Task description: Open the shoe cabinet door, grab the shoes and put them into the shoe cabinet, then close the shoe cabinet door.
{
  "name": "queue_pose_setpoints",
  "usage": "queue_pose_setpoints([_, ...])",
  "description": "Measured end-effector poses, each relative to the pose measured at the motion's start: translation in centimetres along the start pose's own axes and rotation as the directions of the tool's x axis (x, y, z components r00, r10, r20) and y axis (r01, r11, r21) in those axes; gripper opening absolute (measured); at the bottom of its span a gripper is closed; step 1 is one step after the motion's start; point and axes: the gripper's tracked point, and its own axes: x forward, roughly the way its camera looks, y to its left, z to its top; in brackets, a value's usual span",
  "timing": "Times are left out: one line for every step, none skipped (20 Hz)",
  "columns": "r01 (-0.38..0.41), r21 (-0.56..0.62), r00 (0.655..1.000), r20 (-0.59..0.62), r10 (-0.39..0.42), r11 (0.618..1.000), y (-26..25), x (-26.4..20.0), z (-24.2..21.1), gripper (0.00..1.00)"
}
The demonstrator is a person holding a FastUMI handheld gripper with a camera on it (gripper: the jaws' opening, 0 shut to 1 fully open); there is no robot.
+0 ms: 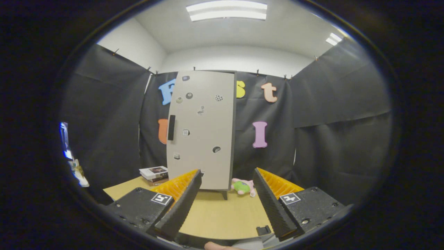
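Cabinet [201, 130] stands upright on the table [222, 215], far beyond the fingers and a little left of the gap between them. Door is shut, pale grey, with a black handle [171, 127] near its left edge and several small stickers on its face. Short dark legs show under it.

Gripper [227, 203] is released: fingers spread wide, nothing between them, bare tabletop in the gap. Left finger [180, 205] tip overlaps the cabinet's lower left corner in the picture but is well short of it; no contact seen. Right finger [272, 203] points just right of the cabinet. Gripper is held level, low over the near table edge, aimed straight at the cabinet front.

Plush toy [244, 187], green and pink, lies on the table just right of the cabinet foot, beyond the right finger. Books [154, 172] are stacked at far left of the table, beside the cabinet. Part of a hand [216, 246] shows just below the fingers.
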Motion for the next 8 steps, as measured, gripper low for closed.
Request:
queue_pose_setpoints([-0.003,-0.001,1.000,-0.002,0.003,1.000,0.02,-0.02,-0.09,0.98])
queue_pose_setpoints([-0.004,-0.002,1.000,-0.002,0.004,1.000,0.07,-0.09,-0.03,0.98])
queue_pose_setpoints([-0.006,-0.003,1.000,0.000,0.006,1.000,0.15,-0.16,0.01,0.98])
queue_pose_setpoints([-0.009,-0.004,1.000,0.005,0.009,1.000,0.27,-0.34,0.14,0.98])
queue_pose_setpoints([-0.011,-0.007,1.000,0.010,0.011,1.000,0.39,-0.44,0.22,0.98])
queue_pose_setpoints([-0.012,-0.010,1.000,0.015,0.012,1.000,0.42,-0.55,0.37,0.98])
queue_pose_setpoints([-0.015,-0.014,1.000,0.019,0.015,1.000,0.44,-0.71,0.43,0.98])
queue_pose_setpoints([-0.016,-0.016,1.000,0.024,0.016,1.000,0.50,-0.88,0.60,0.98])
